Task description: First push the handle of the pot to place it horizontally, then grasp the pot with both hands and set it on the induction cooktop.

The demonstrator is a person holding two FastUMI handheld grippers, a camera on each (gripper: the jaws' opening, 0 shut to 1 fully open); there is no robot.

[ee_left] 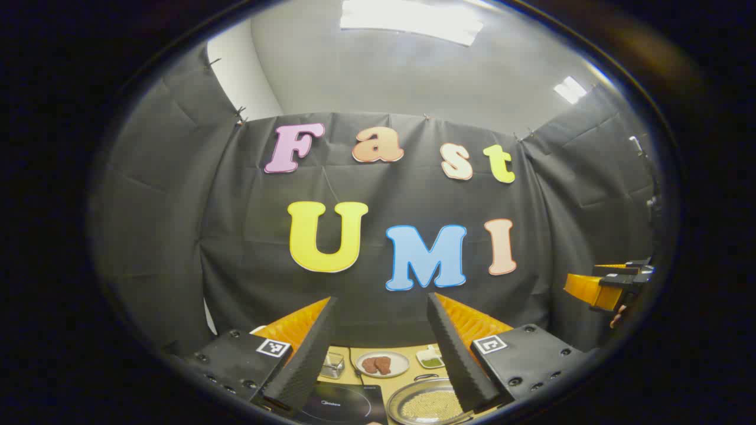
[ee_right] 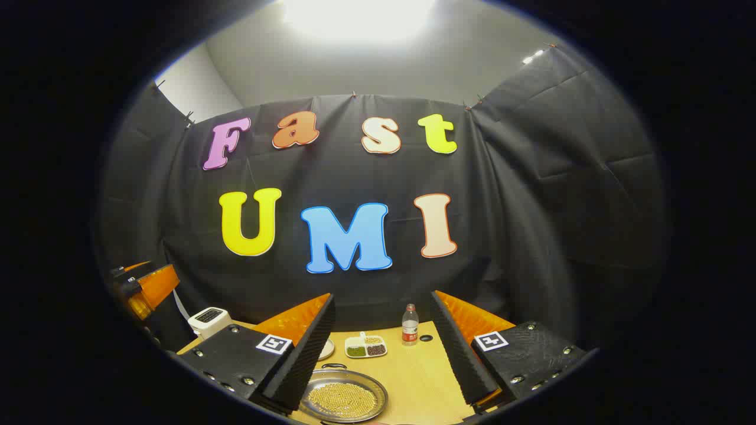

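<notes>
A shallow metal pot point(ee_left: 426, 405) holding yellowish grains sits on the wooden table point(ee_left: 407, 378), low between my left gripper's fingers; a thin loop handle shows at its far rim. The black induction cooktop point(ee_left: 345, 406) lies just left of it. My left gripper point(ee_left: 381, 297) is open, held above the table and aimed at the back wall. In the right gripper view the pot point(ee_right: 344, 396) lies low and left of centre. My right gripper point(ee_right: 383, 295) is open too, with nothing between its fingers. Each gripper appears at the edge of the other's view: the right point(ee_left: 608, 284), the left point(ee_right: 144, 286).
Behind the pot stand a plate with brown pieces point(ee_left: 383, 364), a small glass container point(ee_left: 333, 365) and a divided dish of beans point(ee_right: 366, 346). A bottle point(ee_right: 410, 324) stands at the back. A white device point(ee_right: 208, 319) sits at the far left of the table point(ee_right: 419, 372).
</notes>
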